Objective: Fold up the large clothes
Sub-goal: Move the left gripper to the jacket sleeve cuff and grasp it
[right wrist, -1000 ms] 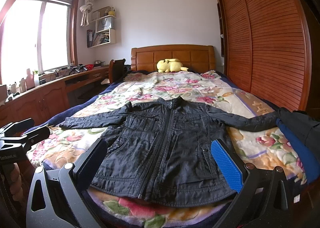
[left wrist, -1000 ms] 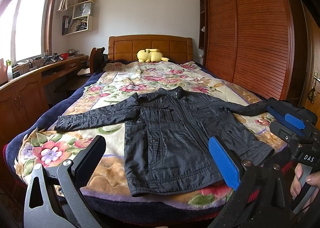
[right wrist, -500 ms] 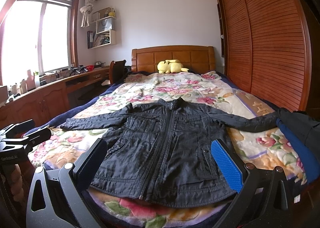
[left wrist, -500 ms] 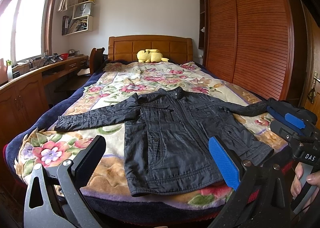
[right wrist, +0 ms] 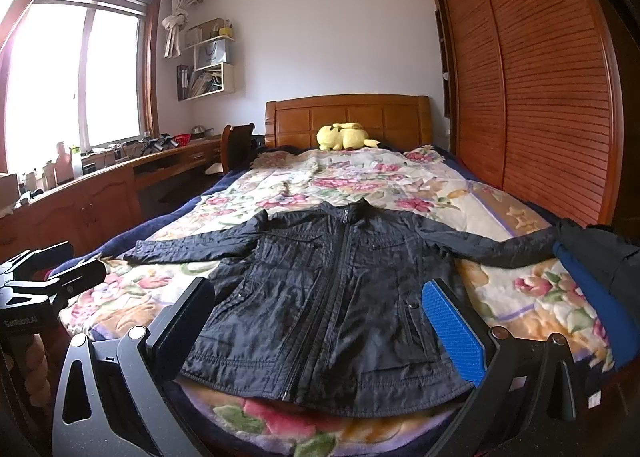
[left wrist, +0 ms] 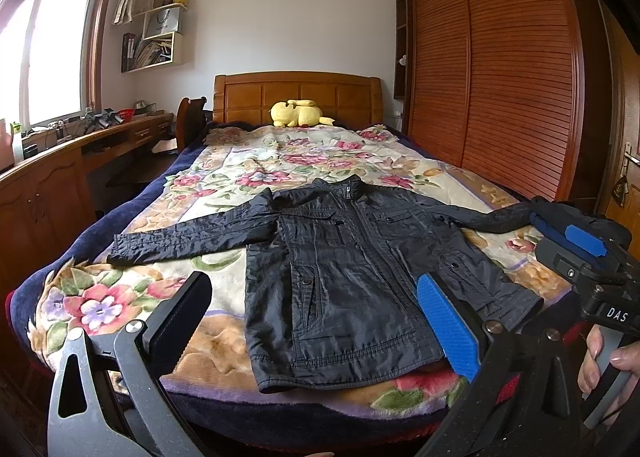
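Comparing with half a second back, we honestly see next to nothing changed: the black jacket (right wrist: 328, 297) lies in the same spot and both tools hover at the foot of the bed (left wrist: 132, 213) just like before. Our left tool (left wrist: 316, 317) has its fingers spread wide, nothing between them, not touching the fabric. Same deal with the right tool (right wrist: 320, 317): gaping wide, holding nothing, hanging just short of the jacket's hem. The jacket is laid flat on the floral blanket (right wrist: 360, 185), zipped up, collar toward the headboard, both sleeves stretched straight out to the sides. Its right-hand sleeve ends against a dark and blue bundle of cloth (right wrist: 600, 257) at the bed's edge. A yellow plush toy (left wrist: 298, 113) sits up by the headboard.
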`<state>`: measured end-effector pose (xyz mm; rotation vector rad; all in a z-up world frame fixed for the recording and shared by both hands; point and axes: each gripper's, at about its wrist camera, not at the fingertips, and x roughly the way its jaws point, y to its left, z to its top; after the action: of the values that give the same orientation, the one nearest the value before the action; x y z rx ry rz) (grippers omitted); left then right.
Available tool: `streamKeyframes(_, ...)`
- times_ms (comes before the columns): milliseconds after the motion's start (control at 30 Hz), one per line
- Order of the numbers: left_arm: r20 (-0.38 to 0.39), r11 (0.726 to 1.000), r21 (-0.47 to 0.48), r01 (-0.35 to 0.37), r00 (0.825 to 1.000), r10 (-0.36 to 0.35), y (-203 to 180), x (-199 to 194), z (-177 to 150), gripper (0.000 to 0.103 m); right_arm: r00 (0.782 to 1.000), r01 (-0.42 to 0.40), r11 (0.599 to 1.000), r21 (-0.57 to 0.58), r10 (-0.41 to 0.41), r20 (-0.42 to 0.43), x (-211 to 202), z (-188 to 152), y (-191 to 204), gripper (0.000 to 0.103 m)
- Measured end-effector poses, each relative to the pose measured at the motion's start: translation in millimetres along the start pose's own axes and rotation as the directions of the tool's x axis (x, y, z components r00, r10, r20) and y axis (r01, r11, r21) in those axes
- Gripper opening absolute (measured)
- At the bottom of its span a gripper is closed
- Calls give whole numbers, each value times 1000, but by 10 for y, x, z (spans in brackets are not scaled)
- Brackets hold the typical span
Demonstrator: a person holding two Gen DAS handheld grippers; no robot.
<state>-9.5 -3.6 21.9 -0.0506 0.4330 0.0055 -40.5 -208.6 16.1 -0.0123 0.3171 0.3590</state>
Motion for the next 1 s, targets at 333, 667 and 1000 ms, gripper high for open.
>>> streamKeyframes(333,-32,999,-1,-35,999,35,138,272,-162,103,1000,-20,1000,-15,20,-25,215,-39,6,103)
streamKeyframes(667,-115,996,-62,-65,992,58,603,725,-382,103,991,-64,996,-69,56,-121,930,-106,124,103)
streamKeyframes(1000,-141,983,-76,-165,978,153,1212,972,-552,103,960,-198,972,-127,166,-223,1780,-72,543,103)
